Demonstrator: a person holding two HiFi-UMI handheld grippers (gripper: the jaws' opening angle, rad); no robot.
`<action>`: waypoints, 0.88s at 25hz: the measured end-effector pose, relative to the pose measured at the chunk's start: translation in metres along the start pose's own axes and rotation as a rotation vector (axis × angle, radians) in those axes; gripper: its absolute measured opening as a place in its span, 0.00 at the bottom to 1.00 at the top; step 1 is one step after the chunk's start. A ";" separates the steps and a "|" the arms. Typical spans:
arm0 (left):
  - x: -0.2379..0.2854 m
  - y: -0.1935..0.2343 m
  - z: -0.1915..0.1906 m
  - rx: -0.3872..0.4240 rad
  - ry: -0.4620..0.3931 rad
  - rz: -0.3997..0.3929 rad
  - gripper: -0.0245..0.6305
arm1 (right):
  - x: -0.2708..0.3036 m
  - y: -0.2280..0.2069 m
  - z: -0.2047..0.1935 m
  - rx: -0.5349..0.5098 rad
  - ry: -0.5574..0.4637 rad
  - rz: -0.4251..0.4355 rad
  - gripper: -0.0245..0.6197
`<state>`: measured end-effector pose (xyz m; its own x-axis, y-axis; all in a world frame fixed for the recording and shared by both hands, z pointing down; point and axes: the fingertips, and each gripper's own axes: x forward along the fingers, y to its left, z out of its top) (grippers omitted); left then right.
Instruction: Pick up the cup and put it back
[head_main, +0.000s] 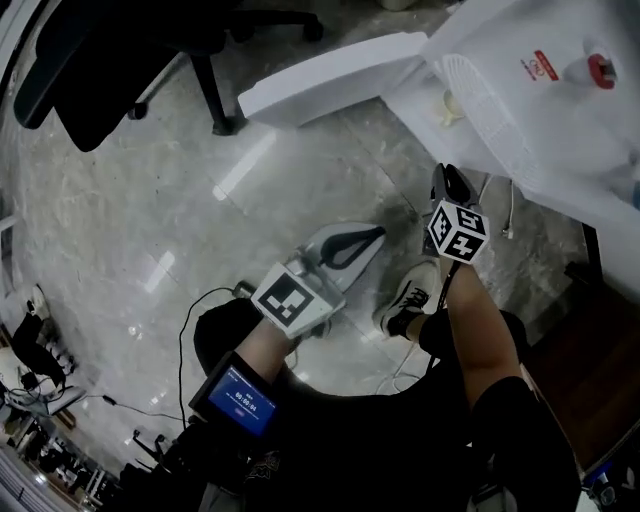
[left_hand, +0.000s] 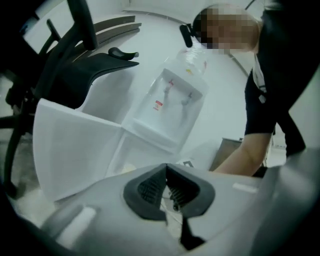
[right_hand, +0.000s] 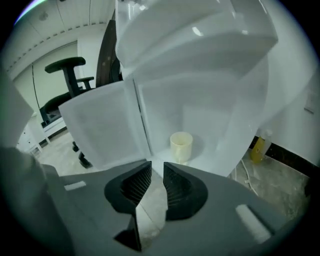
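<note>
Step in hand is judged to be the approach; the pick-up has not begun.

The cup (right_hand: 181, 146) is seen upright on the floor of the open lower compartment of the water dispenser (head_main: 540, 90), well back from the opening. In the right gripper view it sits at about one o'clock, beyond the jaws and apart from them. The compartment door (right_hand: 100, 125) is swung wide at ten o'clock.

The right gripper (right_hand: 156, 167) is released. A narrow gap is seen between its jaws, with only floor behind and nothing held. It is aimed downward toward the compartment.

The left gripper (left_hand: 166, 167) is clenched, tips meeting, with nothing gripped. In the head view it is held at six o'clock, well apart from the dispenser, and is judged idle.

Next move, as judged: the gap looks narrower than the cup, so the right jaws would have to be widened, carried in past the door edge and closed across the cup's wall — squarely, since a light cup could be tipped.

An office chair (head_main: 110, 50) is noted at eleven o'clock in the head view.
</note>
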<state>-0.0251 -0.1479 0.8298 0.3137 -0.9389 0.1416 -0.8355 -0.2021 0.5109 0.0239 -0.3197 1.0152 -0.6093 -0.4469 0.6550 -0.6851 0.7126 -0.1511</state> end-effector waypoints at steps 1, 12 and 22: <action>0.006 0.012 -0.003 -0.026 -0.025 -0.025 0.04 | 0.017 -0.009 -0.005 0.000 -0.007 -0.023 0.17; 0.020 0.035 -0.007 -0.049 -0.023 -0.177 0.04 | 0.108 -0.048 -0.022 0.047 -0.017 -0.161 0.23; 0.002 0.035 -0.021 -0.046 0.000 -0.117 0.04 | 0.135 -0.075 -0.012 0.065 0.043 -0.237 0.29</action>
<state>-0.0442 -0.1505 0.8659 0.4080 -0.9096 0.0784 -0.7717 -0.2977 0.5620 -0.0024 -0.4266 1.1242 -0.4120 -0.5729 0.7085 -0.8319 0.5538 -0.0359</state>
